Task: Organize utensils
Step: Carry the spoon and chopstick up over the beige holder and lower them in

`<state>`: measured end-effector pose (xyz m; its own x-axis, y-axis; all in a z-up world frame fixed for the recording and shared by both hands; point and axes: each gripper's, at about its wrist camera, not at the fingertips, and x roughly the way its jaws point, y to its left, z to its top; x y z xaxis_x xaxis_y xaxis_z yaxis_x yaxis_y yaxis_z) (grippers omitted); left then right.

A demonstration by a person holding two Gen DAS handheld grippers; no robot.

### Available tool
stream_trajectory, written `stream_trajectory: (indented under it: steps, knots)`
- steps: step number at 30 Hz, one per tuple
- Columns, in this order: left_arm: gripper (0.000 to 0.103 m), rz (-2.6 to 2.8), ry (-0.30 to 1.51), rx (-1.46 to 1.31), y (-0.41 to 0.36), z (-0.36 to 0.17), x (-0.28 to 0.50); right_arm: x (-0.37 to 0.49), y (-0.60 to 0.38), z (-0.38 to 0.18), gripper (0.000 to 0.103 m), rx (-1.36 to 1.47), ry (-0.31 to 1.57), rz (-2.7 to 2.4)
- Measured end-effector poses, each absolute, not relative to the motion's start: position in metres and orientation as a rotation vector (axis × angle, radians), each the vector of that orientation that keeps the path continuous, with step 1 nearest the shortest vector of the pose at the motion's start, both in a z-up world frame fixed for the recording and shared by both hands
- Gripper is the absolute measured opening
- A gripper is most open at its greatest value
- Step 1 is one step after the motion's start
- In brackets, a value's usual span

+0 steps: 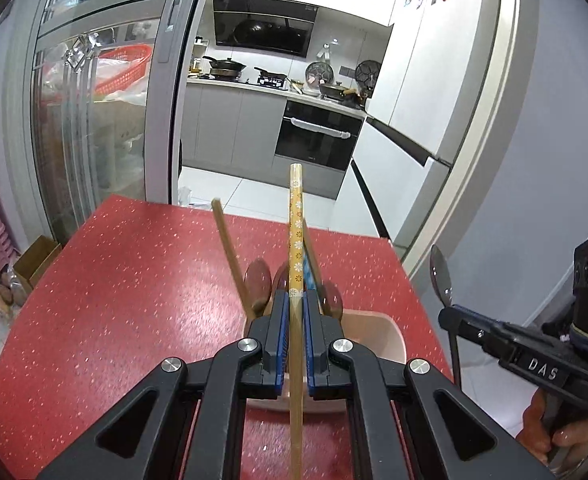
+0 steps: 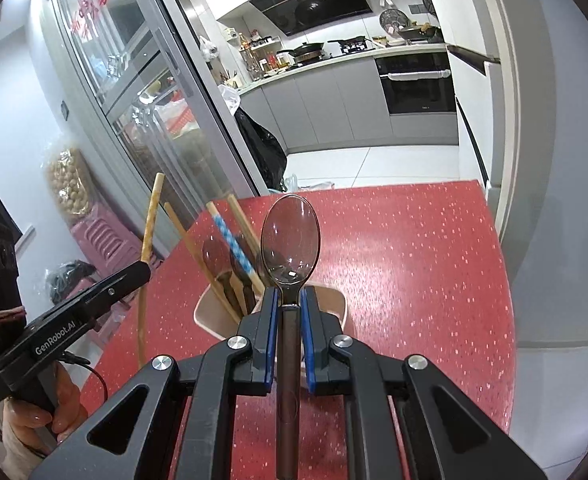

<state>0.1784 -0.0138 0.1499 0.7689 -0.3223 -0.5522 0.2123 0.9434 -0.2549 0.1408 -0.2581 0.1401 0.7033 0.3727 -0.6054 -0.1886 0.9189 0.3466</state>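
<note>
Two utensils are in hand above the pink holder on the red table: the left gripper is clamped on a floral chopstick, the right gripper on a clear-bowled spoon. Other chopsticks and spoons stand inside the holder. Judging by this, both pieces are mid-carry; next each needs a resting place chosen, then a lowering and release

Left gripper clamped on a yellow flowered chopstick above a red table.

The chopstick runs up between the blue pads, pointing far toward the kitchen. Just beyond stands a beige holder with brown spoons and another chopstick. At right, the right gripper grips a dark spoon.
</note>
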Motion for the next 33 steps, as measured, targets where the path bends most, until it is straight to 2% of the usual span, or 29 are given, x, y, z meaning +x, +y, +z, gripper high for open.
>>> stream_trajectory:
  steps: [12, 33]
  knots:
    - [0.033, -0.25, 0.521, -0.208, -0.021, 0.166, 0.214, 0.183, -0.247, 0.156, 0.012, 0.247, 0.621, 0.34]
    - [0.033, -0.139, 0.344, -0.263, -0.028, 0.146, 0.253, 0.213, -0.222, 0.115, 0.012, 0.12, 0.492, 0.331]
